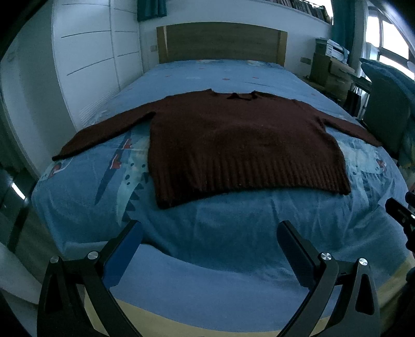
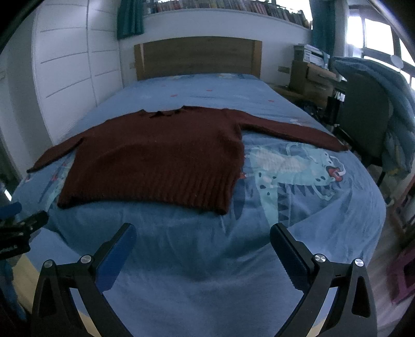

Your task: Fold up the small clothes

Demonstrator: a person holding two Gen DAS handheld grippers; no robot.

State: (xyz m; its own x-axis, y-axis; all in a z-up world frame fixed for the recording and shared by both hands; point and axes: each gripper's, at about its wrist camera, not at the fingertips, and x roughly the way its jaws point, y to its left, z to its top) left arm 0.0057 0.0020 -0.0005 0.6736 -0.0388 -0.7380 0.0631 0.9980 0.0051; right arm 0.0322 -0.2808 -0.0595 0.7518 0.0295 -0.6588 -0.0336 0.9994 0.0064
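Left wrist view shows a dark red sweater (image 1: 233,145) lying flat on the blue bed (image 1: 220,233), both sleeves spread out, hem nearest. Left gripper (image 1: 210,233) and right gripper (image 2: 202,236) hover short of the hem, jaws wide apart, holding nothing.

The books (image 2: 233,6) on the high shelf are too small and blurred to read; the pink object (image 2: 404,274) on the floor is blurred and cut by the frame edge, and the sweater (image 1: 233,145) hides part of the sheet's print
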